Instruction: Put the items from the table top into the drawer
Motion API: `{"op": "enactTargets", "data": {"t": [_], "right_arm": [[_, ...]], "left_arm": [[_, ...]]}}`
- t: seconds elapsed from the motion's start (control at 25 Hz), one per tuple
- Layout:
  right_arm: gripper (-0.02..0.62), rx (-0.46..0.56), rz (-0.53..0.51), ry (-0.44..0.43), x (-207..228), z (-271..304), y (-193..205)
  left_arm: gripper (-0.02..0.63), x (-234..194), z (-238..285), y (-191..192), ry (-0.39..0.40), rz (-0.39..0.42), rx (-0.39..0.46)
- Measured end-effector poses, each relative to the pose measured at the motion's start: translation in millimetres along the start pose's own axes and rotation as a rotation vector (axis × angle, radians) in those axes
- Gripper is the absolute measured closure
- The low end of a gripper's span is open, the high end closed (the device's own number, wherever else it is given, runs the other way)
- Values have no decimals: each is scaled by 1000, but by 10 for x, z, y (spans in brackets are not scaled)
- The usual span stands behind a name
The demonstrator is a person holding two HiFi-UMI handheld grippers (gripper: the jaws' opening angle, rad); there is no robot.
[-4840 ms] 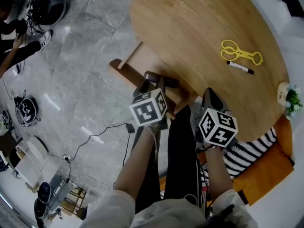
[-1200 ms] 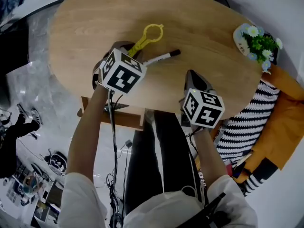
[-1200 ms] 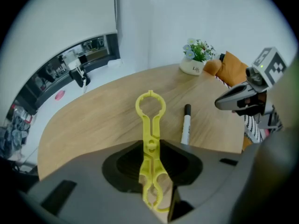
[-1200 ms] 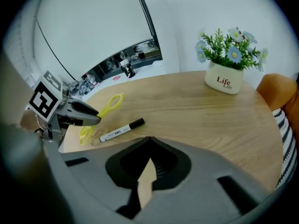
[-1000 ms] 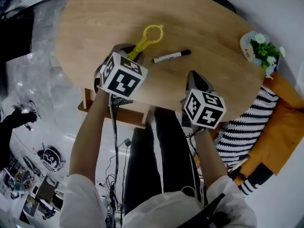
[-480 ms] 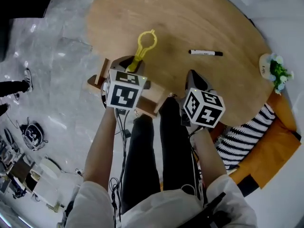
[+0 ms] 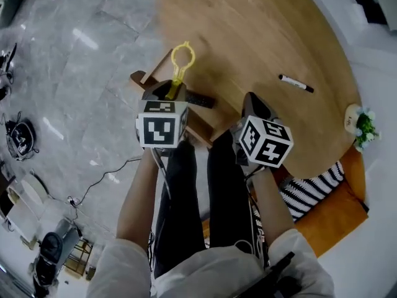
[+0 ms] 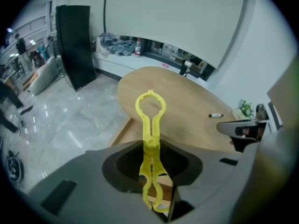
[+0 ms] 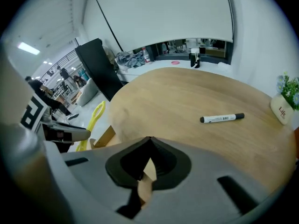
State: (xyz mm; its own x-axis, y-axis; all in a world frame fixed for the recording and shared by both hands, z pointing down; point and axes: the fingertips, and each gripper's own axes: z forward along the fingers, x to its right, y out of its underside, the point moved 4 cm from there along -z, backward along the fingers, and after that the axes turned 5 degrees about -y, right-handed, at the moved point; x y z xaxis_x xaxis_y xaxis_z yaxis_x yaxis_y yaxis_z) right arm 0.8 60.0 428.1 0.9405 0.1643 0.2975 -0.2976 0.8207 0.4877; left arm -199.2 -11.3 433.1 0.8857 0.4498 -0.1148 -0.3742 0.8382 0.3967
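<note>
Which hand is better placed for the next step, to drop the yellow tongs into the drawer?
Left: its tool grips the yellow tongs beside the open drawer; the right tool holds nothing.

My head view looks steeply down from above the table [image 7: 248, 30] edge. Both gripper views sit low, right behind their own jaws, facing out across the tabletop. All three share the tabletop and marker [image 7: 296, 84].

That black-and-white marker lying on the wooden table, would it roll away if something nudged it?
Probably. The marker looks like a round barrel lying flat on the smooth table, so a sideways nudge would likely roll it, while an endwise push should only slide it. It is slim, so it is probably light and stiff.
</note>
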Motion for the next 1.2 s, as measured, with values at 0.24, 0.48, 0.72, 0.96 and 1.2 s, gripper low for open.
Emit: {"op": "enactTargets", "data": {"t": [0.24,0.48,0.72,0.96,1.2], "right_arm": [[603,-42,-106,-47,-304,119,-25],[603,-97,-171,-59,-470,208,77],[603,-121,-209,-60,-441,198,60],[603,-106,-177,-46,-310,147,38],[602,-94,-125,-38,-150,86,113]], "left_arm": [[500,-208,-19,400,-76,-225,-18],[500,-216,108,684,-87,-405,-29],[500,-28,227,722,-45,-489,-15],[471,12,215,609,-15,-521,43],[471,14,204,578,-43,-447,22]]}}
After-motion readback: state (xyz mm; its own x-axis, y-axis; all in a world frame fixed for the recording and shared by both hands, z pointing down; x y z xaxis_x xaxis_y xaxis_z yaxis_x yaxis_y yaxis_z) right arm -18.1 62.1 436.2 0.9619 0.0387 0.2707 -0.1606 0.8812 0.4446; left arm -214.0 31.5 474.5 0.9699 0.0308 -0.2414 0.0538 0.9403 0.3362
